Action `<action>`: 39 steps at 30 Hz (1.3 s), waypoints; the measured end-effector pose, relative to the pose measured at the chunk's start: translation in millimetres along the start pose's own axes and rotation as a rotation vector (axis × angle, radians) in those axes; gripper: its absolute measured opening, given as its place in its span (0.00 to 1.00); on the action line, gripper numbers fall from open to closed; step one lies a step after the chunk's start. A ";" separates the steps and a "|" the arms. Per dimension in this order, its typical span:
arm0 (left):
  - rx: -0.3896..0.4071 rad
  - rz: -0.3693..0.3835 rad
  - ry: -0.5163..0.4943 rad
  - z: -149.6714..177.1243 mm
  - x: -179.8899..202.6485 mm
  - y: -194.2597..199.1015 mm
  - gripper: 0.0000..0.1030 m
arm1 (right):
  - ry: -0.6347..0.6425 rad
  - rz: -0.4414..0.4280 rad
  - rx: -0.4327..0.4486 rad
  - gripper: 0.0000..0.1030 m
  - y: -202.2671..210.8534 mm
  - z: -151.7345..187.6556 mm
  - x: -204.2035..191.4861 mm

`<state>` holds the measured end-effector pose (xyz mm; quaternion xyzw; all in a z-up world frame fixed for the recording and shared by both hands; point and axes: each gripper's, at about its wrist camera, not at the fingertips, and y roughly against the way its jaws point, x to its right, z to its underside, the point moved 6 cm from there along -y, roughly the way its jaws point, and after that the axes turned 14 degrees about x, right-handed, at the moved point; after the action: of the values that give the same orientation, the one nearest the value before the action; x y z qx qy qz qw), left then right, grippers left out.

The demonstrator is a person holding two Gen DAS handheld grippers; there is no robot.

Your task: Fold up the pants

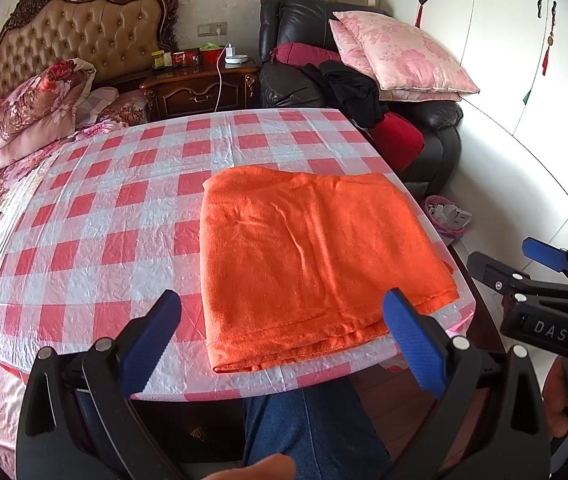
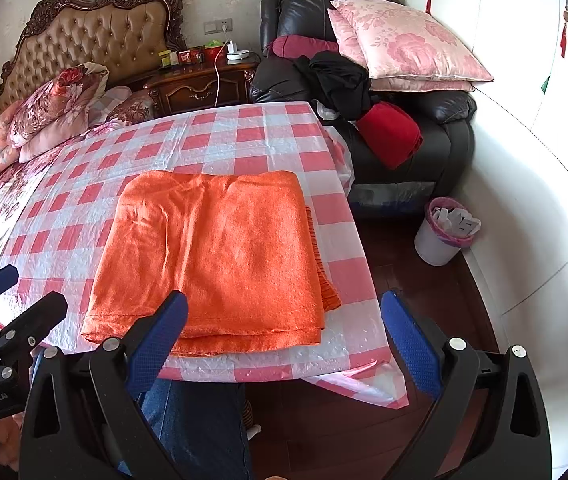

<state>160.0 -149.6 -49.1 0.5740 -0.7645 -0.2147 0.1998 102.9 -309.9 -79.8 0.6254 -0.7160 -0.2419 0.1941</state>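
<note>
The orange pants (image 1: 315, 264) lie folded flat on the checkered counter (image 1: 124, 208) near its front edge. The left gripper (image 1: 284, 340) and right gripper (image 2: 284, 340) hover spread wide, empty.

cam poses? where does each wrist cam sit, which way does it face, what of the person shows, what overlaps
Left wrist: sits on the left tongs, near the table's front edge, facing across the folded orange pants toward the headboard and armchair; shows a denim leg, a fingertip and the right tongs.
Right wrist: sits on the right tongs, further right, same heading; shows a denim leg and the left tongs at left.
Shared: pants, checked tablecloth, nightstand, pink pillows, bin; both tongs open, empty.
</note>
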 end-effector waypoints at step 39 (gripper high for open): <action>0.108 0.117 0.190 -24.1 -69.1 -23.6 0.98 | -0.098 0.047 -0.022 0.91 -39.8 -3.7 15.1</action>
<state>210.0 -91.3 -46.4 0.5563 -0.7846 -0.1058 0.2524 134.9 -329.3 -100.6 0.5936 -0.7364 -0.2758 0.1712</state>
